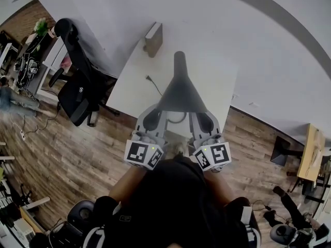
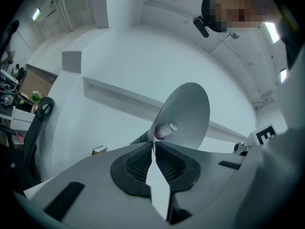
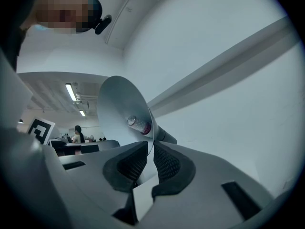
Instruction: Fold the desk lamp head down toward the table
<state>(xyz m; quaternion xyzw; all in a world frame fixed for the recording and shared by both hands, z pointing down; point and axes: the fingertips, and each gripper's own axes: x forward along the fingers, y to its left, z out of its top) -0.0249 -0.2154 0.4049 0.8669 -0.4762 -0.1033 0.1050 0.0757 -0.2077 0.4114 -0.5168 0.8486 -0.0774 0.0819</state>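
Observation:
The desk lamp's grey cone shade (image 1: 181, 94) hangs over the white table (image 1: 132, 89), and its dark neck (image 1: 179, 61) runs away from me. My left gripper (image 1: 155, 117) holds the shade's rim on the left side and my right gripper (image 1: 202, 118) holds it on the right. In the left gripper view the jaws (image 2: 153, 144) are closed on the thin rim of the shade (image 2: 188, 113), with the bulb (image 2: 166, 129) showing inside. In the right gripper view the jaws (image 3: 153, 142) pinch the rim of the shade (image 3: 116, 109) in the same way, the bulb (image 3: 138, 124) just above.
A book-like box (image 1: 153, 37) stands at the table's far edge, and a cord with a plug (image 1: 151, 81) lies on the tabletop. A black office chair (image 1: 77, 87) stands left of the table on the wooden floor. White walls lie beyond.

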